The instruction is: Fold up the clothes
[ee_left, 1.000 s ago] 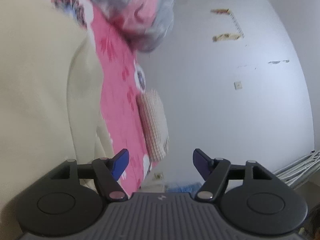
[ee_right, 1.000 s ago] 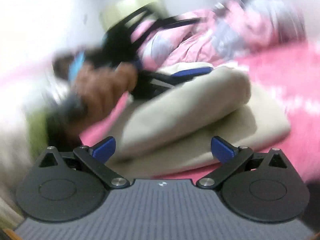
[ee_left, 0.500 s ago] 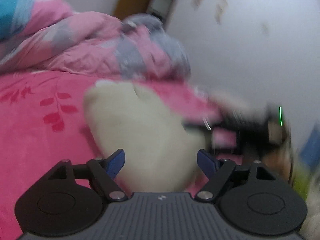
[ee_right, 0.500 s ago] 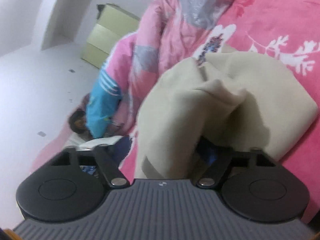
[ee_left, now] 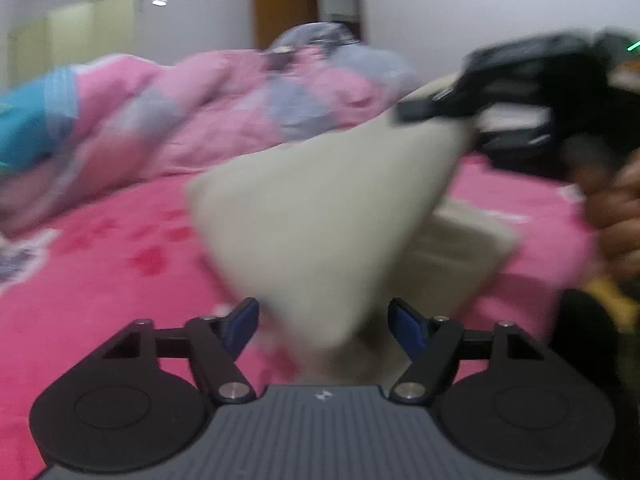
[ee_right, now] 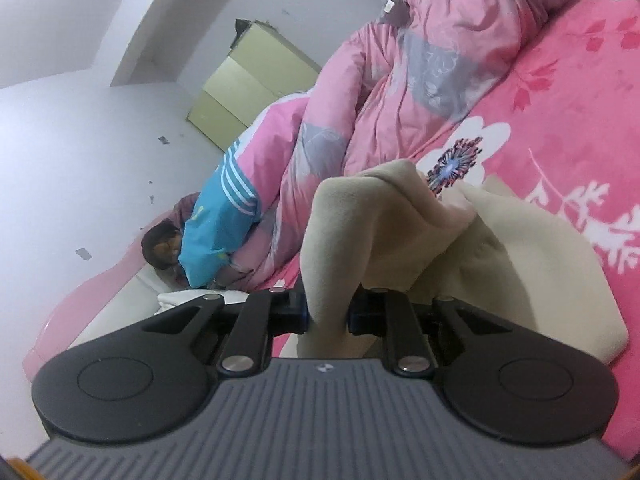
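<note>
A cream garment (ee_right: pixel 500 248) lies on the pink floral bed sheet (ee_right: pixel 568 92). My right gripper (ee_right: pixel 327 316) is shut on a bunched fold of it, and the cloth rises from between the blue pads. In the left wrist view the same cream garment (ee_left: pixel 320 216) hangs lifted in a cone, held at its top by the right gripper (ee_left: pixel 460 104) with a hand (ee_left: pixel 616 216) behind it. My left gripper (ee_left: pixel 322 326) stands open just below the cloth's lower tip, its blue pads on either side and apart from it.
A crumpled pink and grey quilt (ee_right: pixel 420 64) and a blue striped garment (ee_right: pixel 218 224) are piled along the bed's far side. A yellow-green cabinet (ee_right: pixel 248 92) stands against the white wall. A brown door (ee_left: pixel 280 0) is behind the bed.
My right gripper has shut on the cream garment and lifted a fold off the sheet. My left gripper has swung from the wall toward the bed and now faces the hanging cloth.
</note>
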`<state>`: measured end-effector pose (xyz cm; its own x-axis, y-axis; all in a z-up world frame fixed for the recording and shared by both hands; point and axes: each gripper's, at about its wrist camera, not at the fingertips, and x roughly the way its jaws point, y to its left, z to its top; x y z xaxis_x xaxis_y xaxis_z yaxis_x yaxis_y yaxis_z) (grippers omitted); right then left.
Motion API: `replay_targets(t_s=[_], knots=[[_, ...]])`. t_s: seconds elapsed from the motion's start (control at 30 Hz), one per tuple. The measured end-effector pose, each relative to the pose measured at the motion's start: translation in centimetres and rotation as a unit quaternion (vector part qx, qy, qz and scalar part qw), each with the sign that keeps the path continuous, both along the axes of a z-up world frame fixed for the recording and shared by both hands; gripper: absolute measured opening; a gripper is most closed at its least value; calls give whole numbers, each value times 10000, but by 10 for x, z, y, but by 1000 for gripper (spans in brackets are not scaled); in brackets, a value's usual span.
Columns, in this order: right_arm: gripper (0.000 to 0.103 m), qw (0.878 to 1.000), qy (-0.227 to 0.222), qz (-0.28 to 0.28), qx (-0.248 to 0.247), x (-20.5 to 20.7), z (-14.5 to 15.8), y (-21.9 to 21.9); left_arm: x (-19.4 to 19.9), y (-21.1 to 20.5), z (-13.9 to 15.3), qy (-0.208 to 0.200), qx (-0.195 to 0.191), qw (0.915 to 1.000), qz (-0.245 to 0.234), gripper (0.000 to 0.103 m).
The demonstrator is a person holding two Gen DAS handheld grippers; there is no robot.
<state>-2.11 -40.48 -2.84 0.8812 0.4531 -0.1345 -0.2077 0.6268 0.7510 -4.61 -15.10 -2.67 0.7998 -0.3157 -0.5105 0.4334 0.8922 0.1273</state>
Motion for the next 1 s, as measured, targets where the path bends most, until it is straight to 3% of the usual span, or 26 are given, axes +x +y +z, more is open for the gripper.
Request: replay_targets(t_s=[0.07, 0.17, 0.3, 0.4, 0.5, 0.6, 0.63, 0.73, 1.0], knots=[[14, 10000, -16, -50, 31, -5, -4, -6, 6, 2, -5, 120, 62, 9996, 237, 72], [14, 9999, -29, -129, 75, -12, -11, -16, -2, -5, -10, -92, 433, 9986, 287, 72], [14, 9986, 314, -263, 324, -12, -37, -26, -3, -10, -8, -130, 619, 9977, 232, 72], [14, 9995, 102, -215, 196, -13, -29, -25, 2, -11, -7, -70, 685, 9975, 187, 72], [13, 9994, 230, -200, 137, -11, -35, -27, 5, -7, -9, 129, 538, 9982, 244, 74], [12, 9921, 935, -308, 780, -9, -88, -41, 4, -6, -12, 115, 558, 9982, 196, 75], [12, 9903, 867, -308, 1036, -12, -95, -44, 4, -5, -12, 118, 554, 9983, 153, 75], [14, 9932, 818, -367, 737, -14, -86, -38, 9, 1, -9, 265, 413, 9988, 24, 75], [15, 9890, 841, -354, 1163, -24, -94, -47, 5, 37, 1, 865, -149, 9948, -513, 75]])
